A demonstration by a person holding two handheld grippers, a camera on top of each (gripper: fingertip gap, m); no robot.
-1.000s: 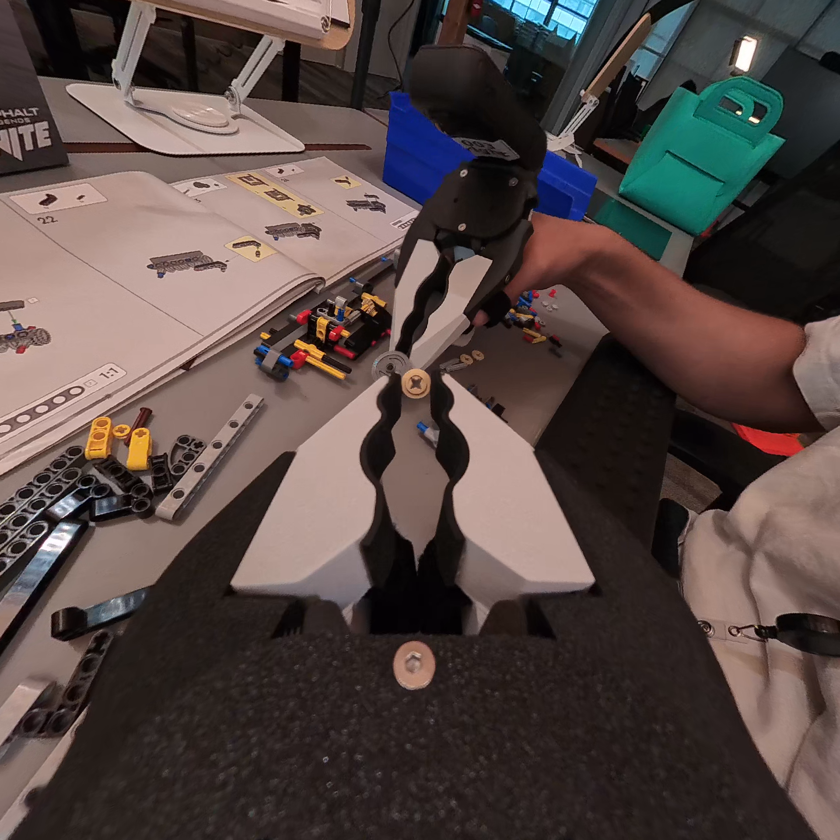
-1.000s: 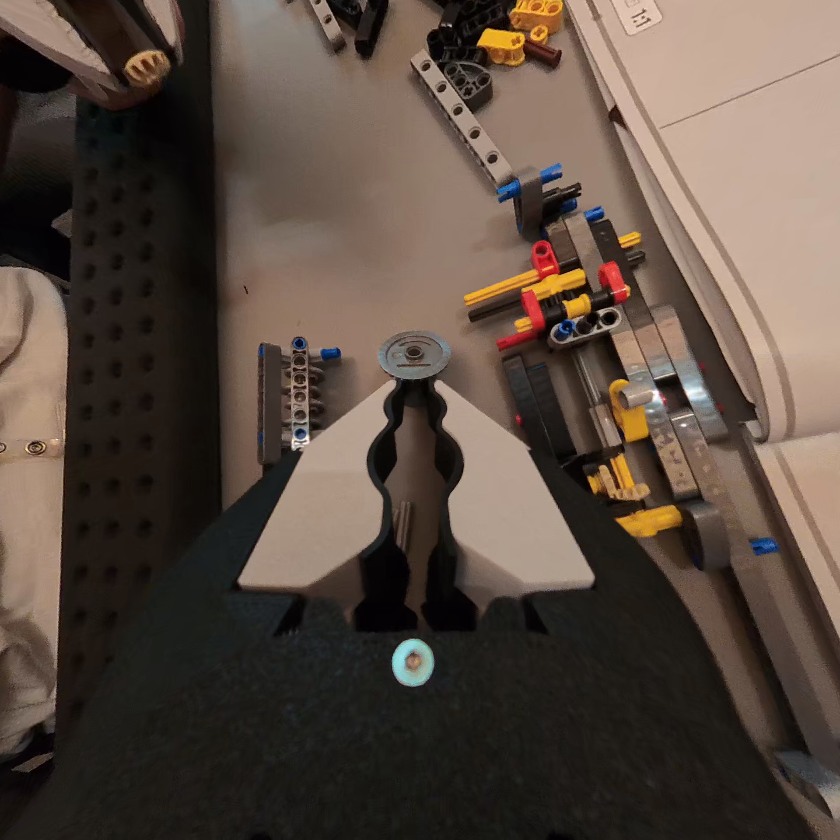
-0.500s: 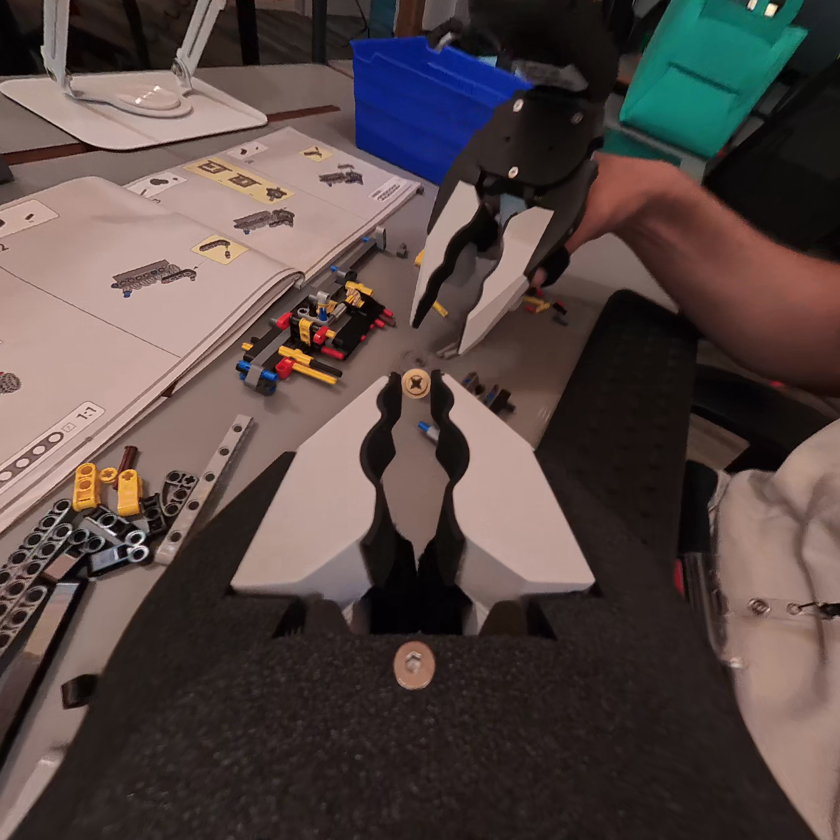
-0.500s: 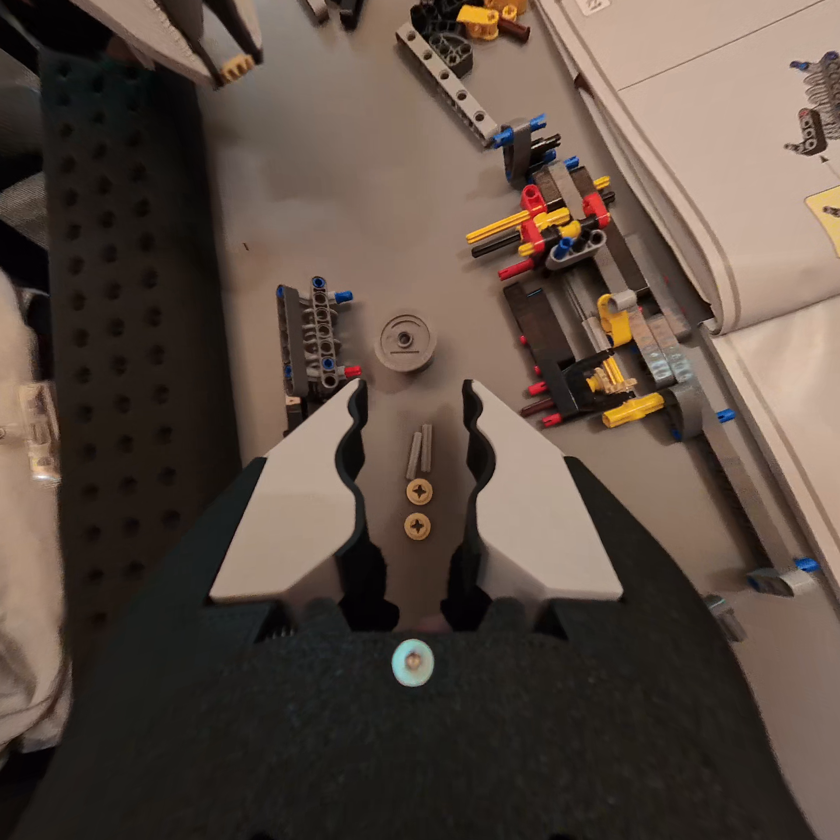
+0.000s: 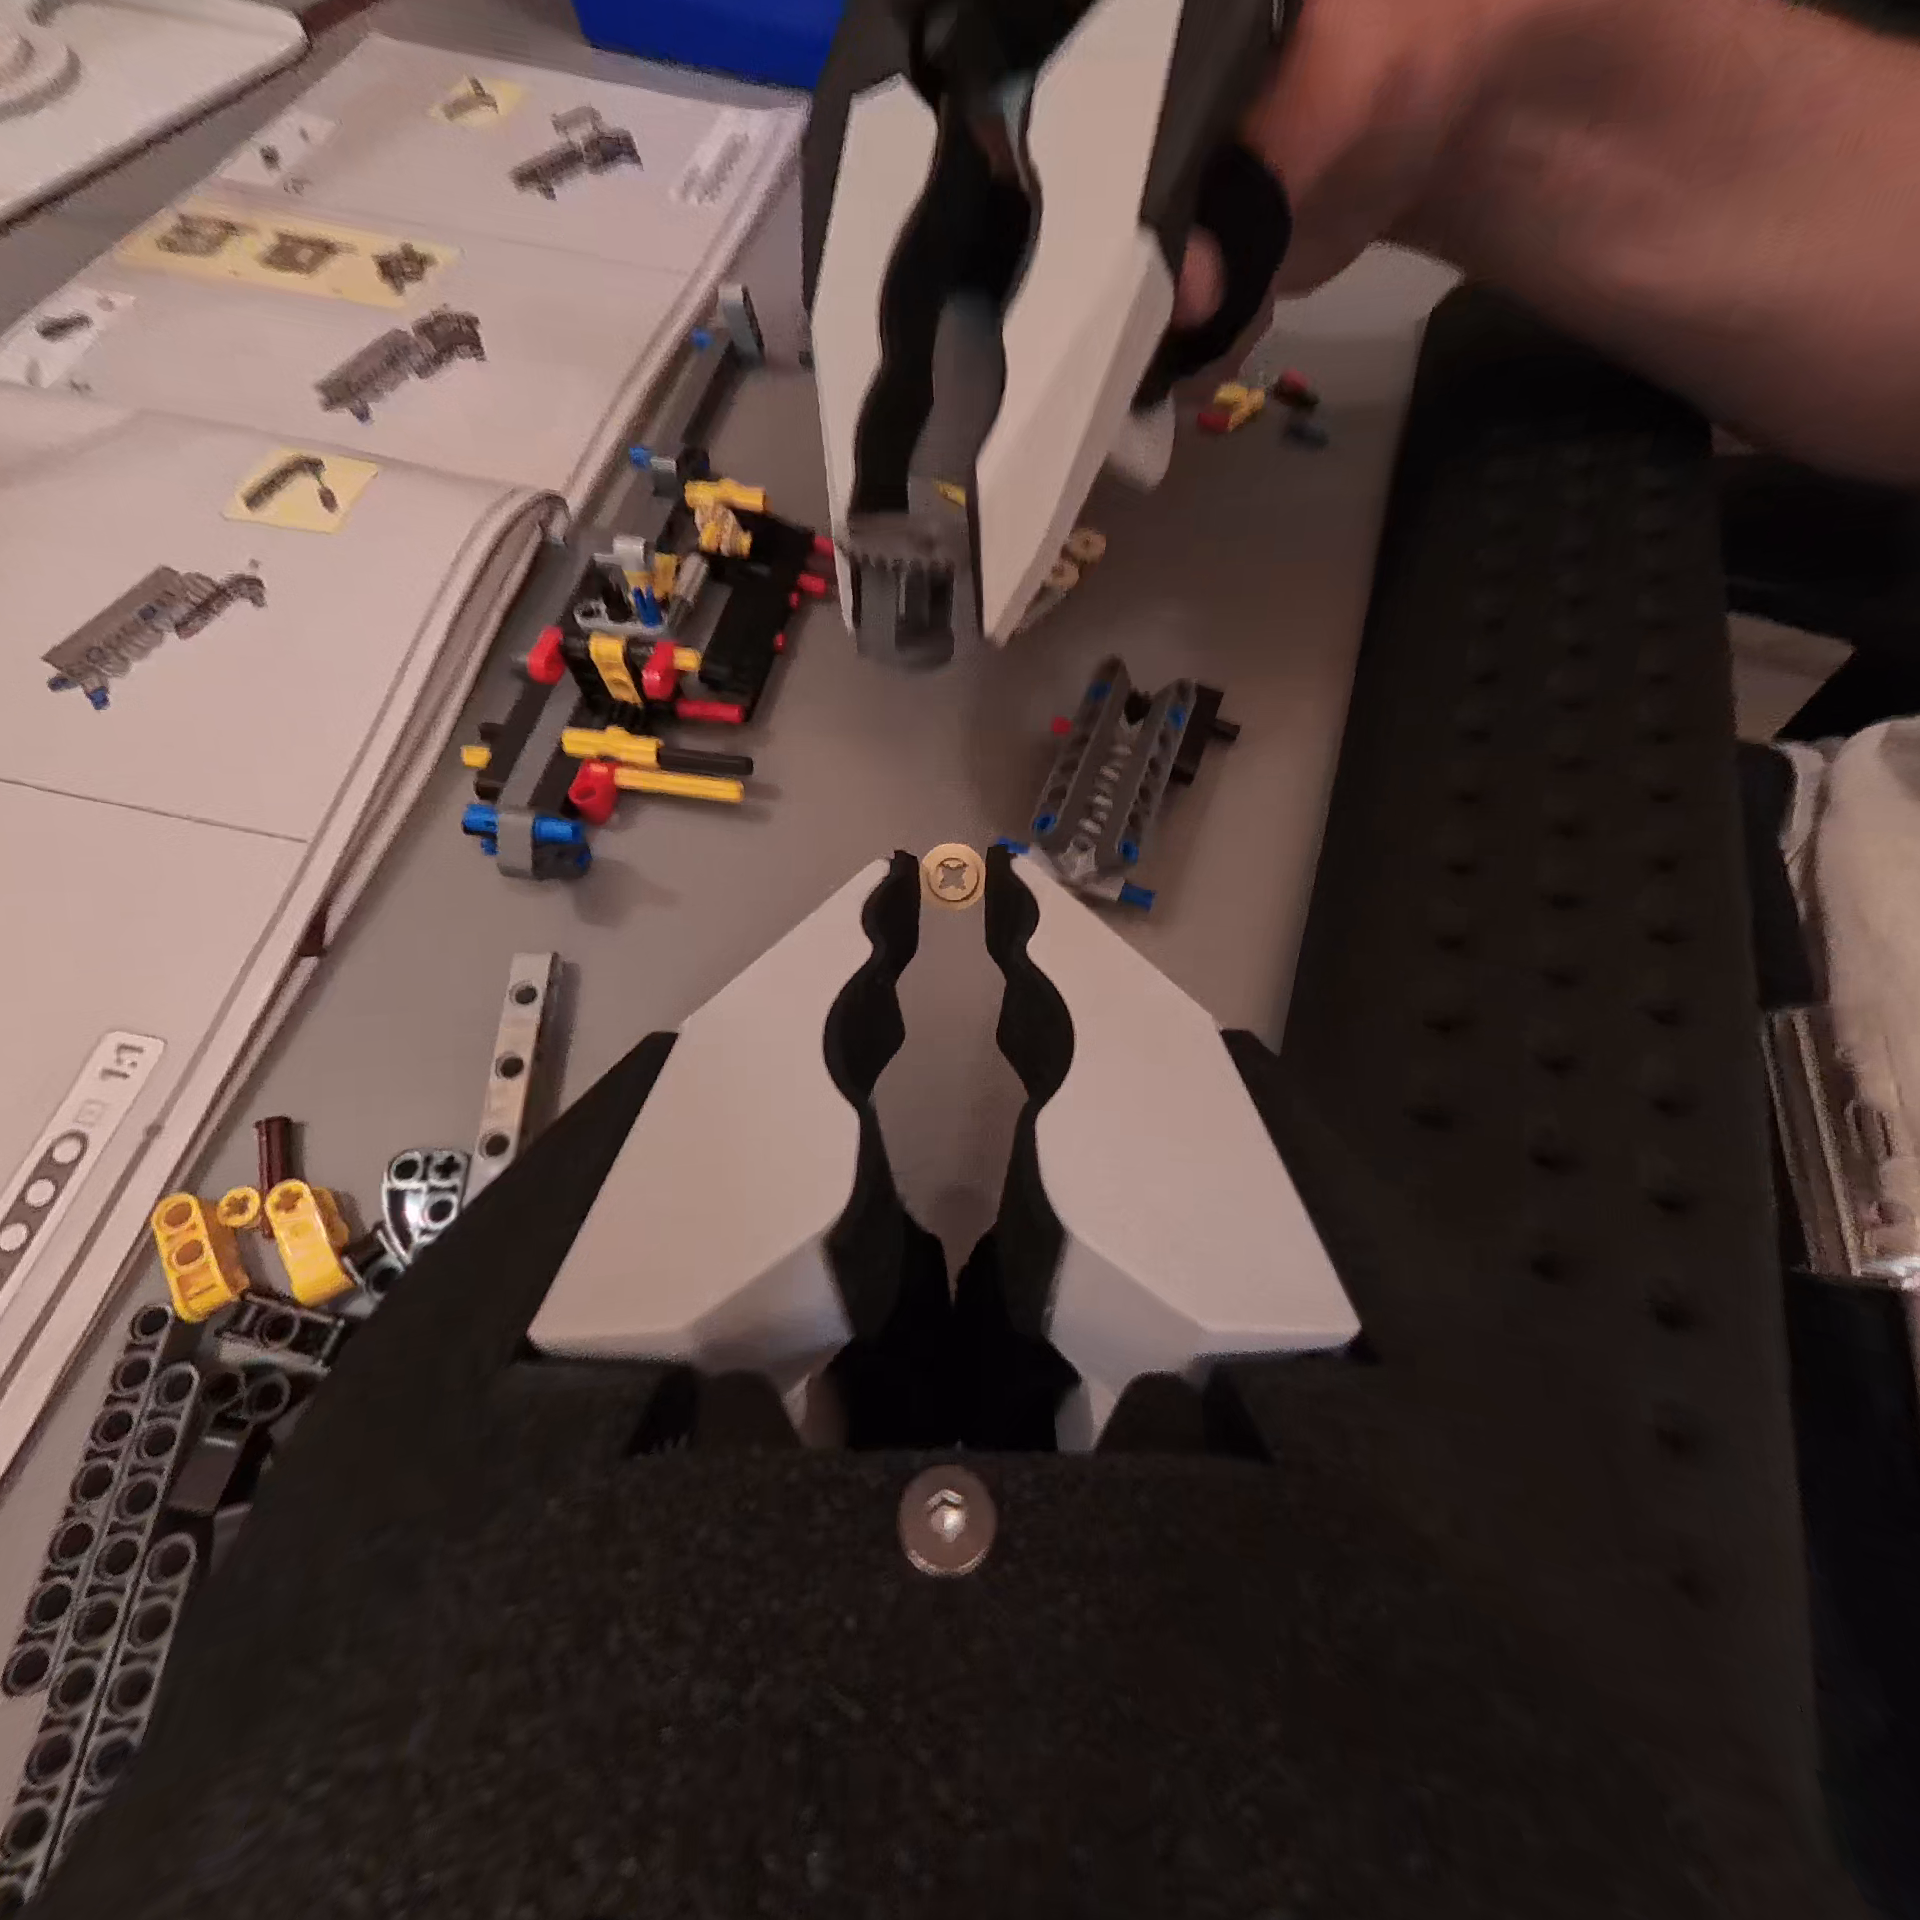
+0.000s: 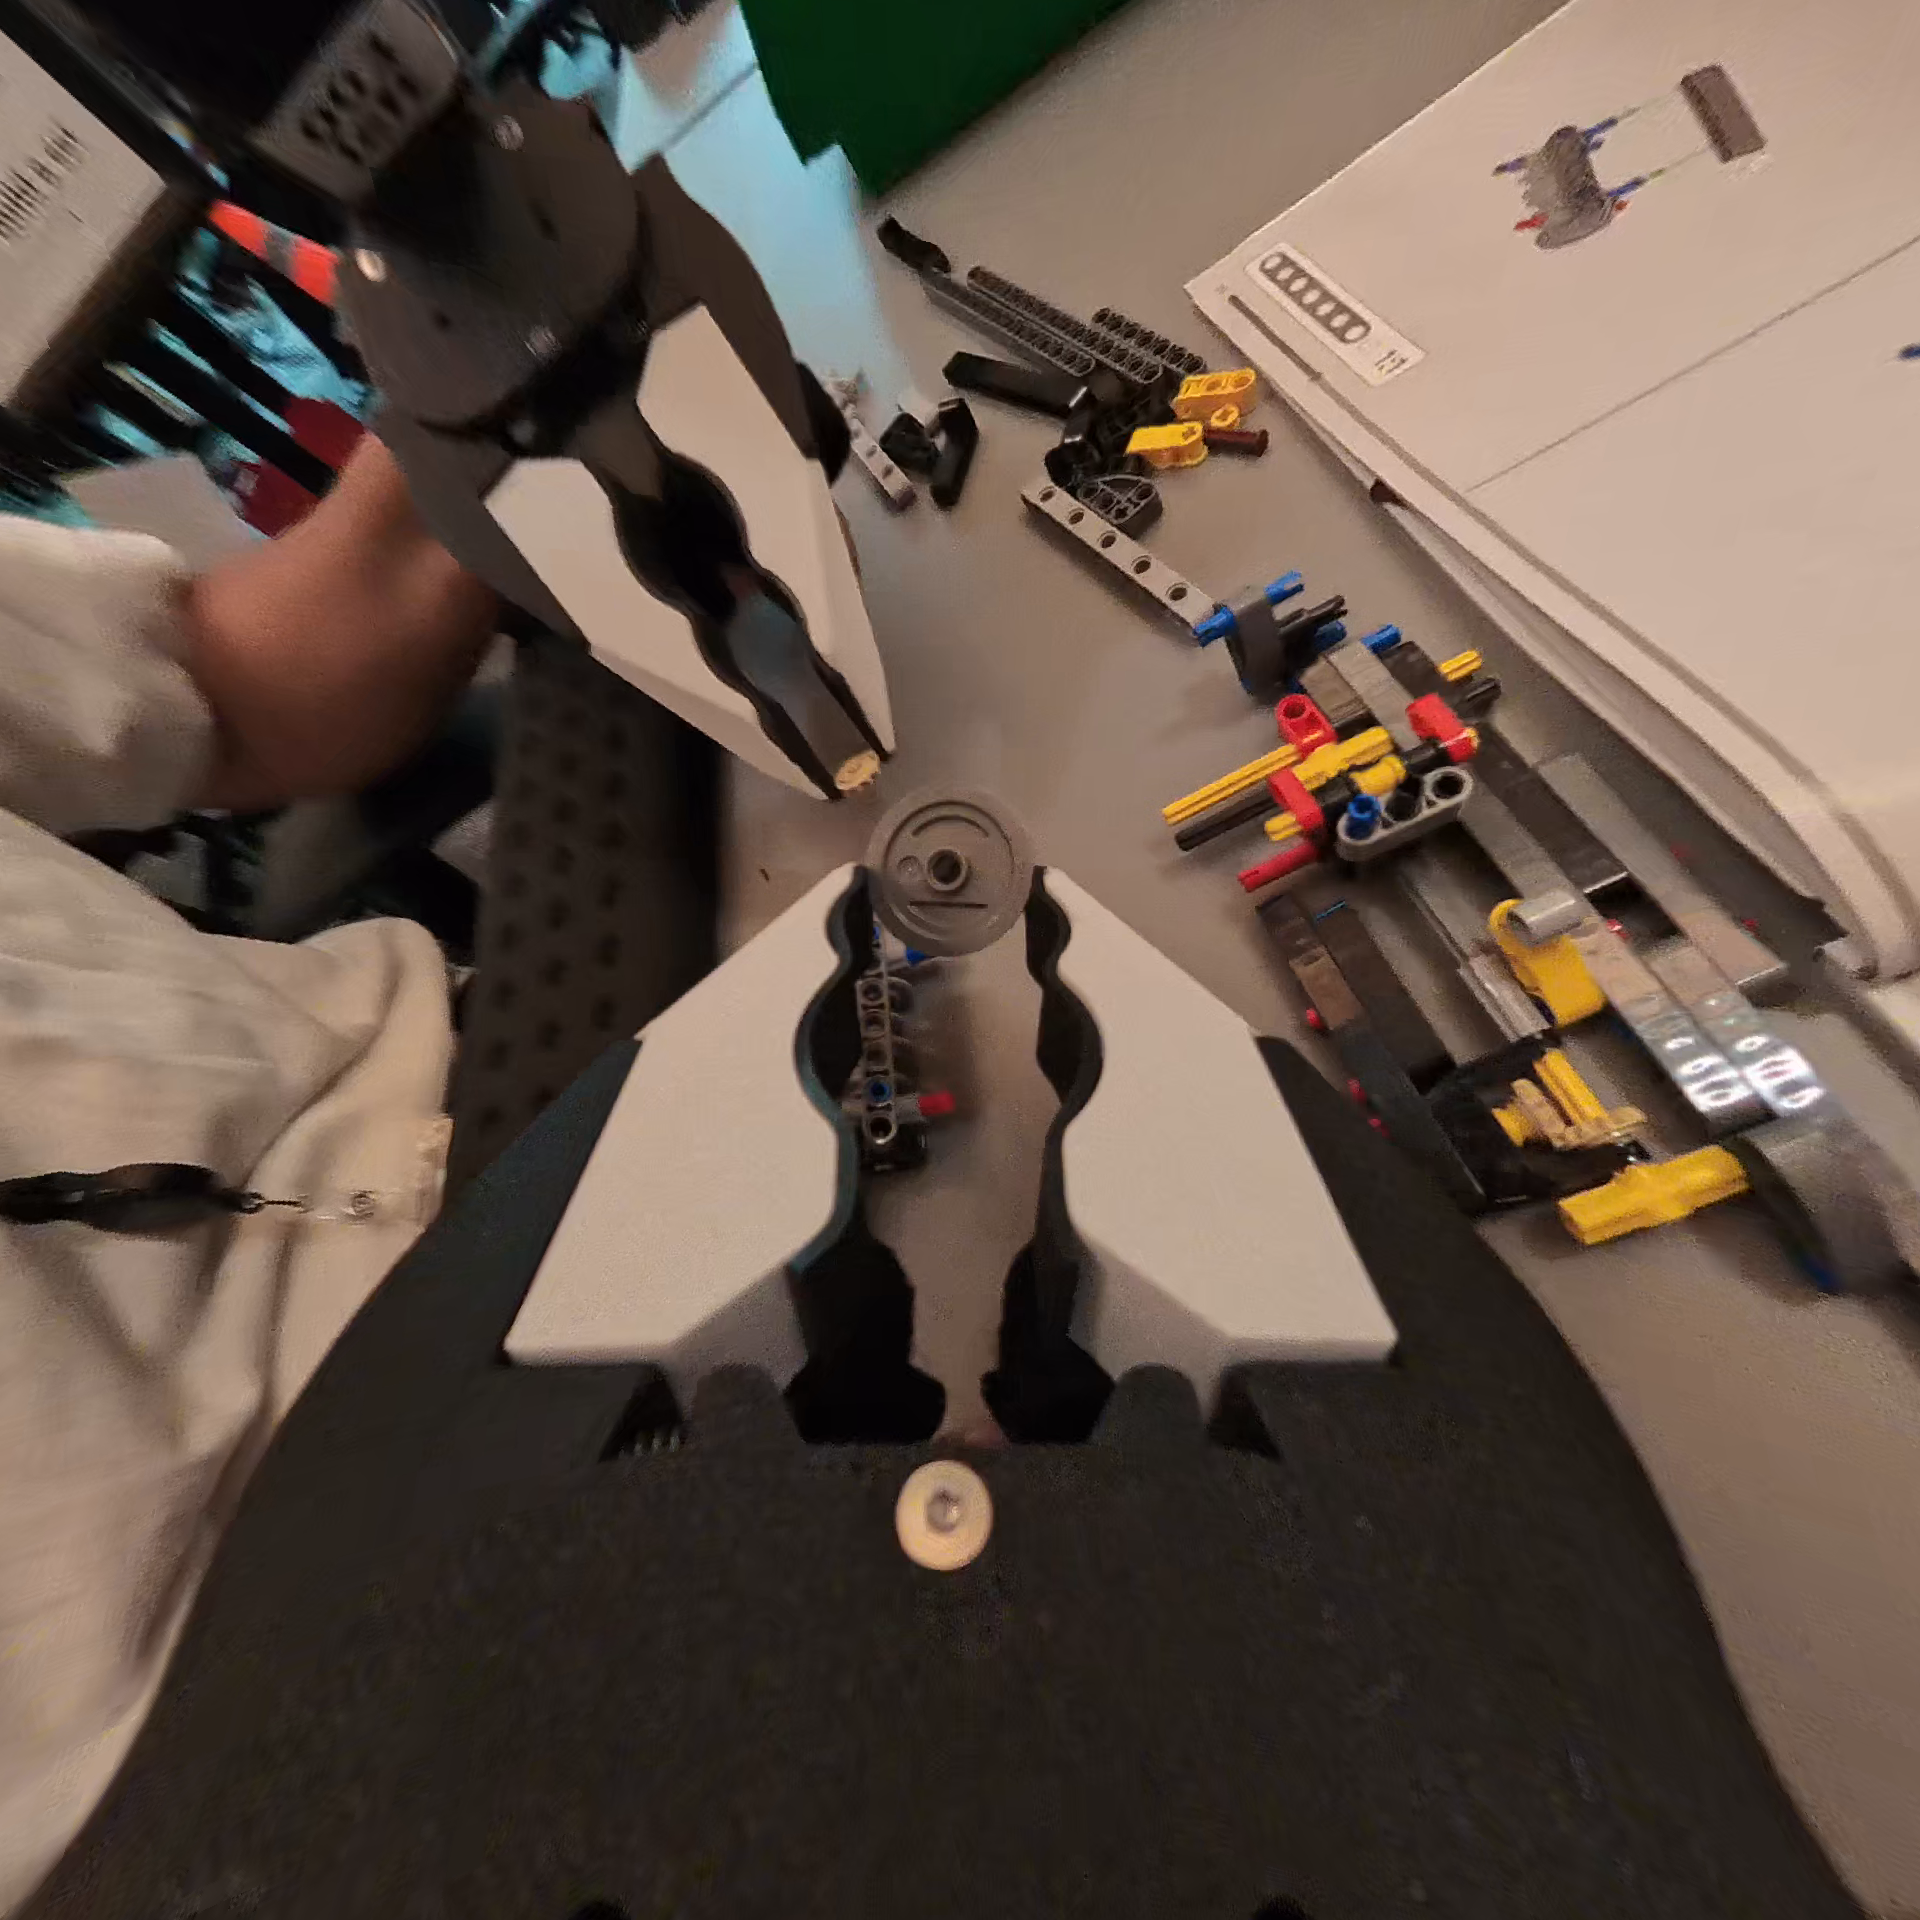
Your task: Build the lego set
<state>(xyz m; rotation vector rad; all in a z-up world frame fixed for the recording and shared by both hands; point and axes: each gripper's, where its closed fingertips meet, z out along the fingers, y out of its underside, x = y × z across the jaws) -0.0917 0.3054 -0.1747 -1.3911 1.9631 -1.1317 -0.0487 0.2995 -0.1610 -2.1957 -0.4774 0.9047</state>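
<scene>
The right gripper, open half a second ago, now clamps the round grey toothed plastic wheel and lifts it beside the multicoloured half-built chassis. The left gripper still pinches the small tan gear nearby, so mating them seems next.

Right gripper: jaws closed on a grey wheel disc, held above the bench. Left gripper, upper left, pinches a small tan gear just beside the disc. Partly built chassis lies to the right.
</scene>
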